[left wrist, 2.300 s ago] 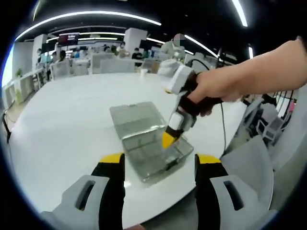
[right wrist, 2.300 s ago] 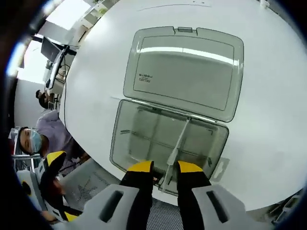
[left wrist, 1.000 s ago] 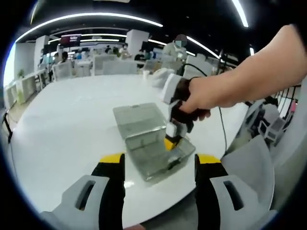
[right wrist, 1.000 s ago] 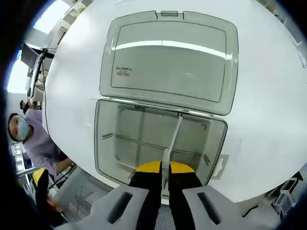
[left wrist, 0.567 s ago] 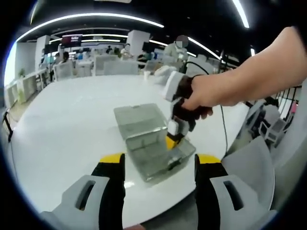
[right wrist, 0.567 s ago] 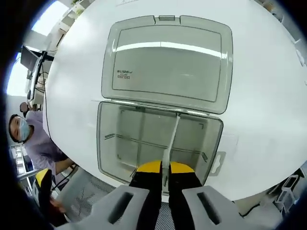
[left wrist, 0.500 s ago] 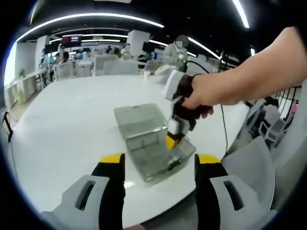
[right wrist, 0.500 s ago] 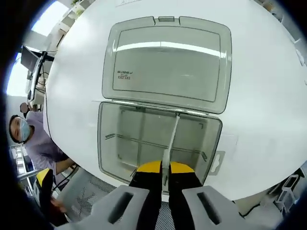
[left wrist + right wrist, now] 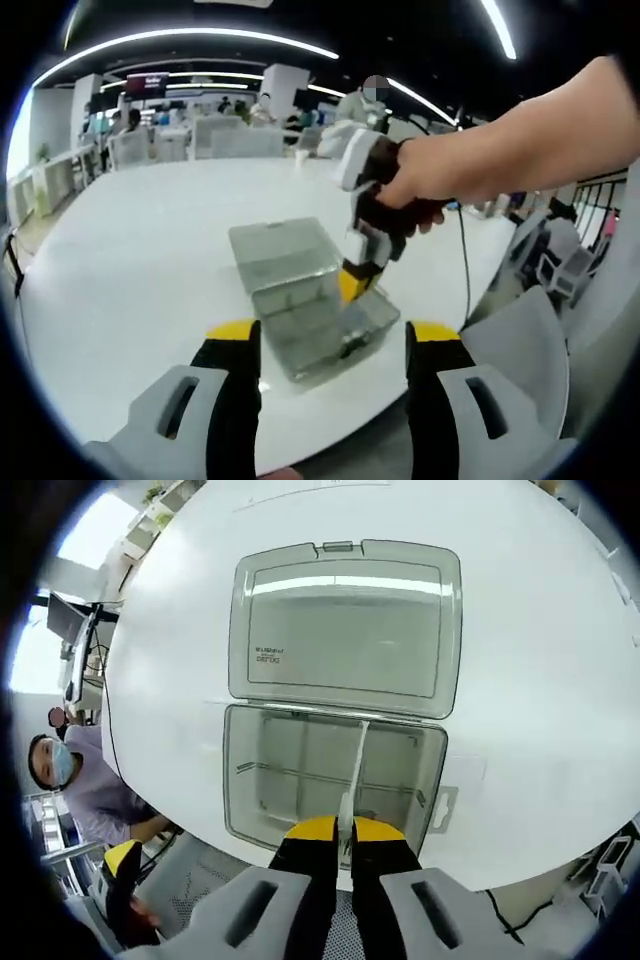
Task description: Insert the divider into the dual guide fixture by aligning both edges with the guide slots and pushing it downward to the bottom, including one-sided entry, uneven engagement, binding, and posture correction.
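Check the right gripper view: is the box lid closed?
No, the lid lies flat open on the table behind the clear box.

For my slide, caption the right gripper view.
Right gripper pinching the divider upright inside the open box.

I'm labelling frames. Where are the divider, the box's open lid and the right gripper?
divider point(image 9: 356, 765), right gripper view, its thin top edge.
open lid point(image 9: 345, 630), right gripper view, inner panel.
right gripper point(image 9: 338, 833), right gripper view, between yellow tips.

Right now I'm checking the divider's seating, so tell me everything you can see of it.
The divider is a thin, clear plastic strip, seen edge-on. It runs from the box's hinge-side wall toward the right claw, whose yellow-tipped jaws are shut on its near end. It crosses a lengthwise partition inside. How deep it sits cannot be told.
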Available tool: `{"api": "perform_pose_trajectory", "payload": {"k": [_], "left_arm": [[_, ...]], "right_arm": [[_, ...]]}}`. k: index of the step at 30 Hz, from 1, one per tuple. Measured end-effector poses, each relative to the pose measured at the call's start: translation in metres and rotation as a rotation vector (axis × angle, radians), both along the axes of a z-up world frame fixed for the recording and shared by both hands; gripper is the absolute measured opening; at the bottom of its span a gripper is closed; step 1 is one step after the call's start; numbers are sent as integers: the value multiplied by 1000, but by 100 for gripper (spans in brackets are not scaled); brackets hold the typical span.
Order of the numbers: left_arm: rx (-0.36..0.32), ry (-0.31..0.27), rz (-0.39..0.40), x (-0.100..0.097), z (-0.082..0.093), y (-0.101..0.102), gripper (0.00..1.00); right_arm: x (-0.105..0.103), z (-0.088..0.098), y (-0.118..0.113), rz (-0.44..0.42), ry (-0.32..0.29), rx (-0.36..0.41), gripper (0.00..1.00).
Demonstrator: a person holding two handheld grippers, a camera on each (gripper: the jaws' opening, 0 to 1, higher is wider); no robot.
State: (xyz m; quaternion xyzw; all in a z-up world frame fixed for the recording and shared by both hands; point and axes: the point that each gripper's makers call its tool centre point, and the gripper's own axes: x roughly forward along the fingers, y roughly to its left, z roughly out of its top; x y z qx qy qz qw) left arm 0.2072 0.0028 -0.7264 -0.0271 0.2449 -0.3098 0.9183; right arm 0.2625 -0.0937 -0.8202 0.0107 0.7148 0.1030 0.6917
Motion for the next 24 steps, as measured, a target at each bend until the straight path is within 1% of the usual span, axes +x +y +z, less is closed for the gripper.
{"api": "perform_pose_trajectory", "payload": {"k": [1, 5, 9, 15, 20, 24], "left_arm": [[1, 0, 0, 0, 0, 0, 56], [3, 0, 1, -2, 0, 1, 56], [3, -1, 0, -3, 1, 0, 56], [1, -2, -2, -3, 1, -1, 56], [0, -4, -1, -2, 2, -1, 56], [1, -2, 2, -2, 1, 0, 56]], "right_arm": [[-1, 1, 1, -7, -1, 10, 0], [1, 1, 1, -9, -5, 12, 0], [-5, 3, 0, -4, 2, 10, 0], [-1, 3, -1, -11, 7, 11, 0], [0, -2, -2, -4, 24, 4, 0], [0, -4, 0, 3, 26, 5, 0]]}}
